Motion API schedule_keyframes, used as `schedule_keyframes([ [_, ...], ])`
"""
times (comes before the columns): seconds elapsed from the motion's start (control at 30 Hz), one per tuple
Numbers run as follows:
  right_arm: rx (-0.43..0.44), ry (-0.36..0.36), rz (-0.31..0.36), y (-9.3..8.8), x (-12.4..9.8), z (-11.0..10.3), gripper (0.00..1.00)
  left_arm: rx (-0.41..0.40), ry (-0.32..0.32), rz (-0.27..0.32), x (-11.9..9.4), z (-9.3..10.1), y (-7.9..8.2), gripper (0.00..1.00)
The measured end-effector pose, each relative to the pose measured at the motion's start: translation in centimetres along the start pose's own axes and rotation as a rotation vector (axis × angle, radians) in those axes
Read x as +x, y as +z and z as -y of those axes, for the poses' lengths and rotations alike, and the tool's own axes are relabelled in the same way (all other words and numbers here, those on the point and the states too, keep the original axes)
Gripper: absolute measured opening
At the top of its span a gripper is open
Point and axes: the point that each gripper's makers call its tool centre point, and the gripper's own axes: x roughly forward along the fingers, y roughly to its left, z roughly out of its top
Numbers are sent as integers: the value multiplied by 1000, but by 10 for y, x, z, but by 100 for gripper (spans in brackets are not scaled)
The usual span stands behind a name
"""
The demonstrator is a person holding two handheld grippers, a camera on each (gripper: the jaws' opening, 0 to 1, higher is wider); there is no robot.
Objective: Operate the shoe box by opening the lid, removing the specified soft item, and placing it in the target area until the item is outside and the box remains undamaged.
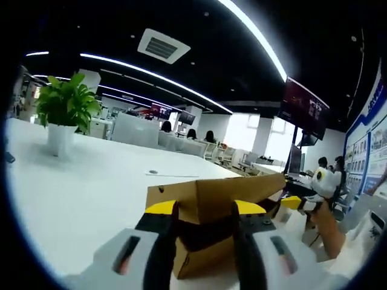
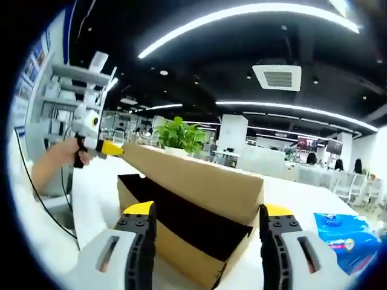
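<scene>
Office table [image 1: 72, 187] carries the cardboard box [image 2: 199, 211], lid raised, between both spread grippers, left [image 1: 204, 241] and right [image 2: 205, 248]. Blue packet [image 2: 341, 238] lies near; its writing is unreadable.

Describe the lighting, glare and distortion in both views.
Left gripper view: ceiling light strips blow out white, the white table glares, and fisheye bends the far wall; the cardboard box stays sharp. Right gripper view: curved light strips overhead, box interior dark in shadow, and the plant looks slightly soft.
</scene>
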Motion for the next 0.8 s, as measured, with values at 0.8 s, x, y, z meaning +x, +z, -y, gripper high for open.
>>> schedule_keyframes([
  [0.8, 161, -65, 15, -7, -4, 13, 56, 72, 46, -23, 1, 6, -20, 36],
])
